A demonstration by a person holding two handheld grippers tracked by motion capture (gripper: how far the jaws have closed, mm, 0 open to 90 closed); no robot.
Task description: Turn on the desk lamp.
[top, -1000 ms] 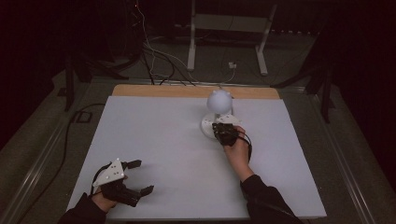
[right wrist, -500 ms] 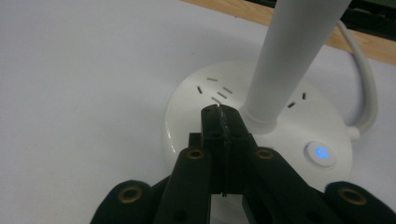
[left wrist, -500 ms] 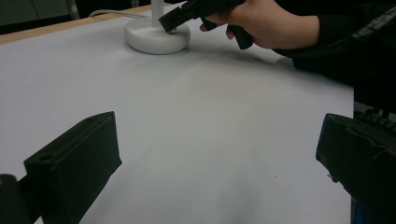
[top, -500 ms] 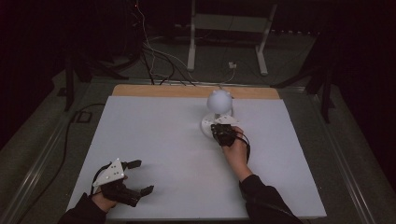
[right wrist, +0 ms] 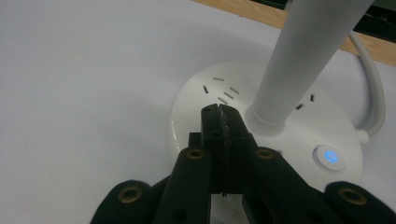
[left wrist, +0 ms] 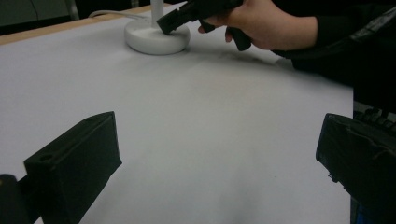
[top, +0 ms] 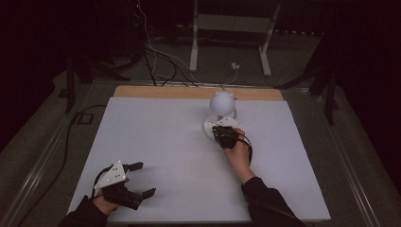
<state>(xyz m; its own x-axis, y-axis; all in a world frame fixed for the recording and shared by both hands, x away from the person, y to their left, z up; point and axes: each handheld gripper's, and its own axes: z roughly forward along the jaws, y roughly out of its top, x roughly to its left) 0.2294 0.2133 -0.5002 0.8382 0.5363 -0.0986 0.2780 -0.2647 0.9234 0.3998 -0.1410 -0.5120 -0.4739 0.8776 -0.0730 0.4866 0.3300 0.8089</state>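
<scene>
**Right jaws closed over the lamp base, left jaws spread at the near corner**

High view: a white counter [top: 156, 156] with a wooden strip along its far edge carries a white desk lamp [top: 221, 113] near the middle of the far edge, a little toward the right. The lamp has a round base, an upright stem and a globe-shaped head. The right gripper [top: 218, 132], held in the person's right hand [top: 239, 153], reaches to the near side of the lamp base, with its tip over the base rim. The left gripper [top: 142, 179] rests near the near left corner of the counter, its grey plate on top and its jaws spread wide with nothing between them. Cables lie on the floor beyond the far edge.

Left gripper view: the two black jaws stand far apart over bare counter [left wrist: 201, 121] and hold nothing. Farther off, the right gripper [left wrist: 164, 23] touches or nearly touches the top of the lamp base [left wrist: 149, 42] at its tip.

Right gripper view: the jaws are pressed together with nothing between them, the right gripper [right wrist: 223, 112] pointing at the top of the lamp base [right wrist: 201, 102], just beside the foot of the white stem [right wrist: 299, 60]. A round button [right wrist: 330, 157] with a blue glow sits on the base to the right of the jaws. Small slots mark the base ahead of the tip, and a white cord [right wrist: 373, 88] leaves the base at the right.
</scene>
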